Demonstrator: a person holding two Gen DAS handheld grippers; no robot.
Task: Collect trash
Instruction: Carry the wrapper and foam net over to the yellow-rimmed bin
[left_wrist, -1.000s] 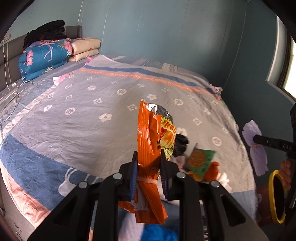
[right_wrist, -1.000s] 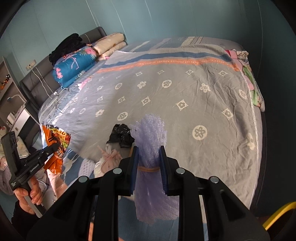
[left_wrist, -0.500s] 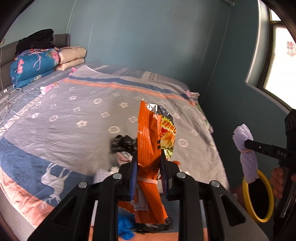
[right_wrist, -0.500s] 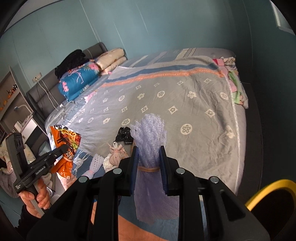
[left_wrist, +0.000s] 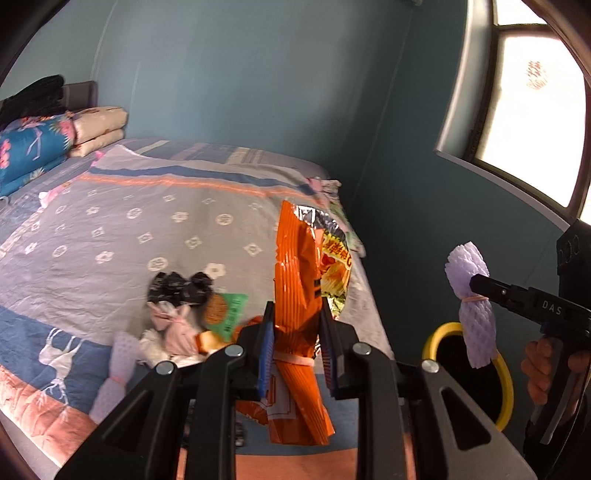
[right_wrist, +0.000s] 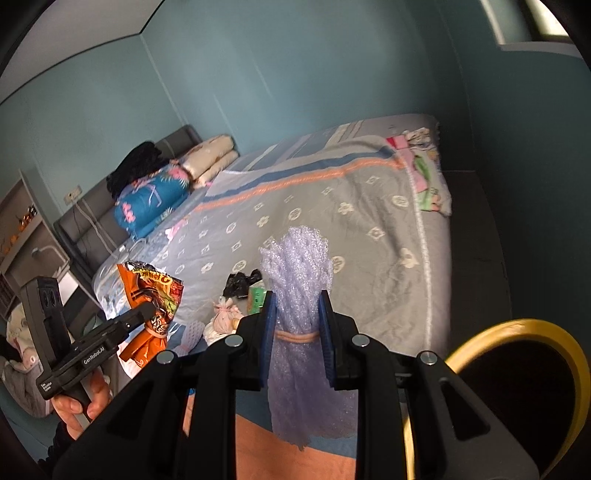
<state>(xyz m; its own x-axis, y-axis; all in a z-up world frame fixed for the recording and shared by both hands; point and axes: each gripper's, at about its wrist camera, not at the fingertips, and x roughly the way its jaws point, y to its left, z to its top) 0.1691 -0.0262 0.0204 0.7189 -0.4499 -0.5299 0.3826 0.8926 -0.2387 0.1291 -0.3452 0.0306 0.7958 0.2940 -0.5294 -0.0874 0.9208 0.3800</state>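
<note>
Orange foil, crinkled and torn open at the top: a snack bag (left_wrist: 295, 295) pinched upright between the blue pads of the left gripper (left_wrist: 296, 349), jaws closed tight on its banded middle, silver lining showing at the ripped mouth. Seen from the right wrist too, same bag (right_wrist: 151, 295) gripped at the waist, raised off the bed's near corner.

Pale lilac foam netting (right_wrist: 297, 295), bunched and tied with a rubber band, clamped in the right gripper (right_wrist: 296, 328) — jaws shut on it at the band, tufts fanning out above and a loose skirt hanging below. From the left wrist, that same netting (left_wrist: 472, 306) held out beyond the bed's edge, directly above a yellow-rimmed bin (left_wrist: 508, 384) with a dark interior. Bin rim (right_wrist: 480, 339) also at lower right of the right wrist view, close under the tool.

Left on the grey patterned bedspread (left_wrist: 110, 229), near the foot — a small heap of rubbish: crumpled black plastic (left_wrist: 177, 288), a green packet with a round biscuit picture (left_wrist: 221, 312), a knotted pinkish bundle (left_wrist: 173, 328), a white foam net sleeve (left_wrist: 120, 350), all touching or just beside one another. Folded quilts (left_wrist: 33, 144) stacked at the headboard end, well apart from the heap.
</note>
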